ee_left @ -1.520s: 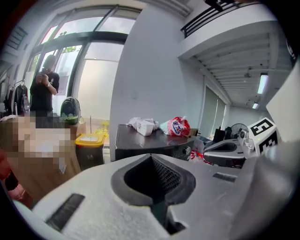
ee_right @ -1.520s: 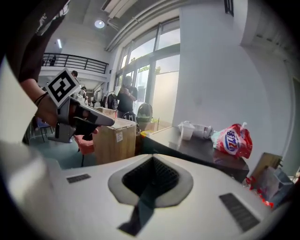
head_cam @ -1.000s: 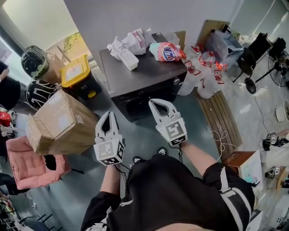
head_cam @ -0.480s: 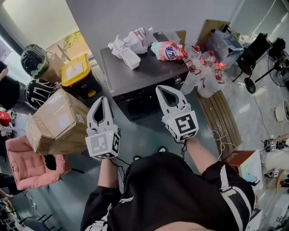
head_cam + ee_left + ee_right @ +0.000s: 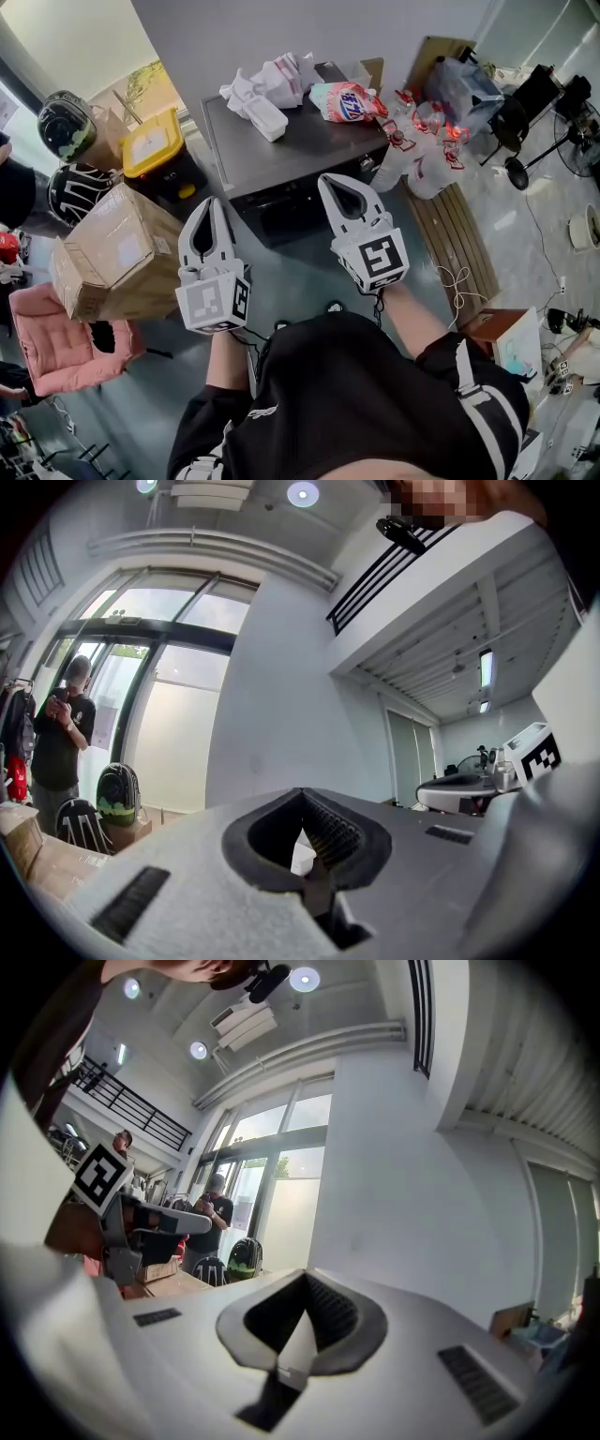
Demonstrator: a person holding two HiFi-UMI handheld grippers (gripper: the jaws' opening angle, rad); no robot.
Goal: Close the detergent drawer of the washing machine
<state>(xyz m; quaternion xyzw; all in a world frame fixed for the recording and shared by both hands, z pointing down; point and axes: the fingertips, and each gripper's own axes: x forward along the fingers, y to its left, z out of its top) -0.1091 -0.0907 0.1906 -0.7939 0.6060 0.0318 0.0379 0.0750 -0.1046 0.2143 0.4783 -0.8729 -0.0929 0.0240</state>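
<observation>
Hovering before dark grey boxy washing machine: left claw, right claw both pinched shut, empty. Drawer indistinct; best pushed squarely with closed tips.

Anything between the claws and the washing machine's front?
Nothing visible. The left claw and right claw, both shut and empty, hang in open air before the grey washing machine; its drawer can't be made out.
</observation>
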